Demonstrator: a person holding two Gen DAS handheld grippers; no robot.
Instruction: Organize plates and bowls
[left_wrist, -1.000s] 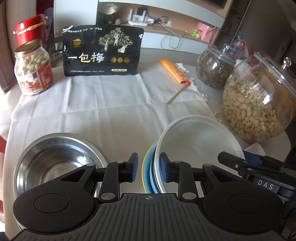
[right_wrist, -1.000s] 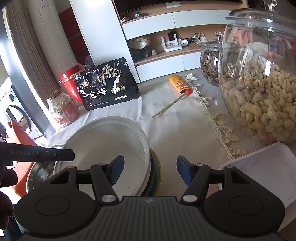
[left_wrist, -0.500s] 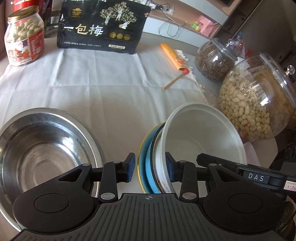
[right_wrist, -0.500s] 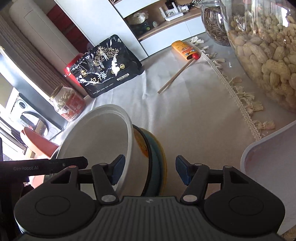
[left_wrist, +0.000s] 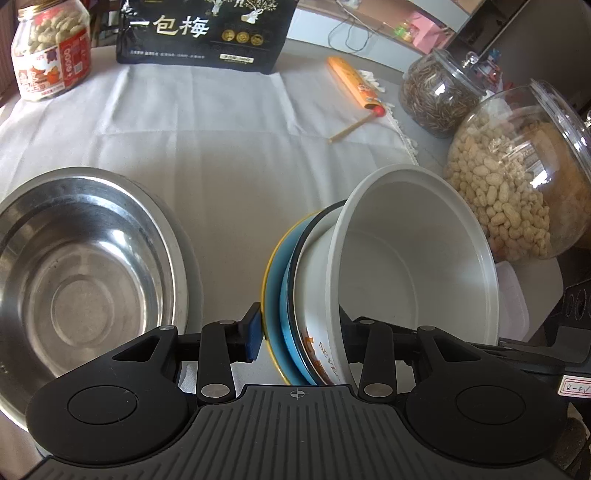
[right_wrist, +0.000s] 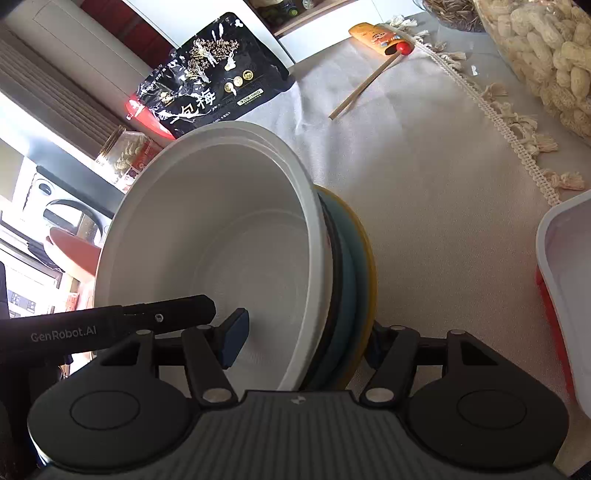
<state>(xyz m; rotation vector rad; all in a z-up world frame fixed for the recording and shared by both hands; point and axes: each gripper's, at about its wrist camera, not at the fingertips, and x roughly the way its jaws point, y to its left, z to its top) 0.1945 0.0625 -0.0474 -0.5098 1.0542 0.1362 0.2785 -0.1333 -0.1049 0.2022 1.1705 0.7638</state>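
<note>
A white bowl (left_wrist: 413, 266) (right_wrist: 221, 240) sits nested on a dark-rimmed printed bowl, a blue plate (left_wrist: 275, 295) (right_wrist: 349, 295) and a yellow plate (right_wrist: 369, 258). My left gripper (left_wrist: 301, 332) straddles the stack's near-left rim and its jaws are opening. Its left pad is beside the yellow rim and its right finger is hidden behind the white bowl. My right gripper (right_wrist: 303, 341) is open across the opposite rim, with one finger inside the white bowl, clear of the wall, and the other outside the yellow plate. A steel bowl (left_wrist: 85, 273) stands empty to the left.
A big peanut jar (left_wrist: 517, 192) and a seed jar (left_wrist: 436, 96) stand on the right. A black snack bag (left_wrist: 207, 33), a small nut jar (left_wrist: 48, 55) and an orange packet (left_wrist: 354, 85) line the back. A white plastic container (right_wrist: 565, 295) lies close on the right.
Both grippers have sunk and tipped downward over the stack. The left jaws have widened and now take in the plates' rim as well as the bowl's.
</note>
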